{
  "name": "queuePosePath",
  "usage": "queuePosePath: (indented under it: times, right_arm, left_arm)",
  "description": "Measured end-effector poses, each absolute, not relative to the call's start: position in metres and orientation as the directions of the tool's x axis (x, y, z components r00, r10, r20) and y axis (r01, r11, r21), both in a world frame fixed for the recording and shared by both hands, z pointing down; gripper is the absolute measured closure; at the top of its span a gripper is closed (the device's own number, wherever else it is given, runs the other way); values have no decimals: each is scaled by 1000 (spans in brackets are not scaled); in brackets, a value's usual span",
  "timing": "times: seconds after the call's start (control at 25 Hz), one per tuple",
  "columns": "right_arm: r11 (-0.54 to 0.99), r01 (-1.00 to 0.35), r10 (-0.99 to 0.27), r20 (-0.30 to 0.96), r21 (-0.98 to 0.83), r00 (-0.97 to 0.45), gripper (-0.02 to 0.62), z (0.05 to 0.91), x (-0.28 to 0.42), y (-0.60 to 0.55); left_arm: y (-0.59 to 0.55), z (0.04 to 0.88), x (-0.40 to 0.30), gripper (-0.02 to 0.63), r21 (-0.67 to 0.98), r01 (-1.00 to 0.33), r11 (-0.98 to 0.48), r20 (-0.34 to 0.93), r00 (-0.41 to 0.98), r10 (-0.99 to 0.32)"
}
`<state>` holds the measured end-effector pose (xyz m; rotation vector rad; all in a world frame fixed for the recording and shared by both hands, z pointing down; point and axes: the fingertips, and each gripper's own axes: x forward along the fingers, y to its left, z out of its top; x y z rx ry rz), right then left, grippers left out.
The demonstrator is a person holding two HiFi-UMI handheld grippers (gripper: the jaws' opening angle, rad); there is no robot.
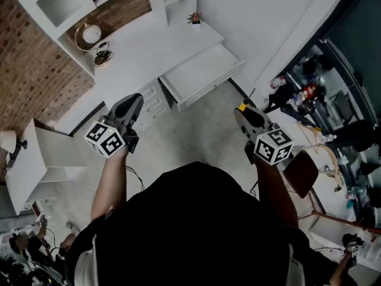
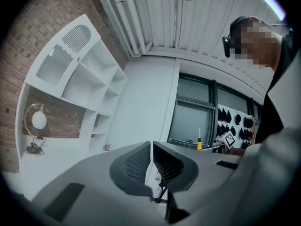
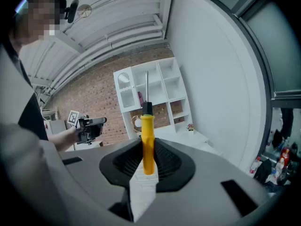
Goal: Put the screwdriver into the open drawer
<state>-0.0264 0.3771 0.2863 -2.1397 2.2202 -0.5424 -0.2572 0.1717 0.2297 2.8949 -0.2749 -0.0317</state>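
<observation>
Dark-clothed shoulders of the person (image 1: 196, 219) fill the bottom of the head view, with both arms reaching forward over the pale floor (image 1: 190, 139). Ahead of both tools stands the white surface (image 1: 149, 46), and out of its front juts the open drawer (image 1: 199, 70). It lies ahead of the gap between the two hand-held grippers, well apart from either one. What can be seen of its inside looks bare.

The right hand-held gripper (image 3: 148, 149) is clamped on the yellow handle of the screwdriver (image 3: 147, 140), whose dark collar and thin metal shaft stick up beyond the jaw tips. In the head view, that screwdriver (image 1: 243, 106) shows as a yellow spot at the front of the right hand-held gripper (image 1: 240, 112), over the floor and short of the drawer.

The left hand-held gripper (image 2: 151, 159) has its jaws pressed together with nothing between them. It is held up beside the other, away to the left of it.

So the pick-up looks done, and the drawer is already pulled out. What seems left is the carry — forward and a little to the left of the right hand-held gripper — then lowering the screwdriver into the drawer and letting go.
</observation>
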Motion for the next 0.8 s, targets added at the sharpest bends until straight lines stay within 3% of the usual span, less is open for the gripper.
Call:
queuePosePath:
  times: [0.8]
  right_arm:
    - [-53, -973, -979, 205, -223, 6, 512, 276, -38, 374]
  left_arm:
    - [171, 237, -286, 574, 145, -155, -977, 72, 987, -145]
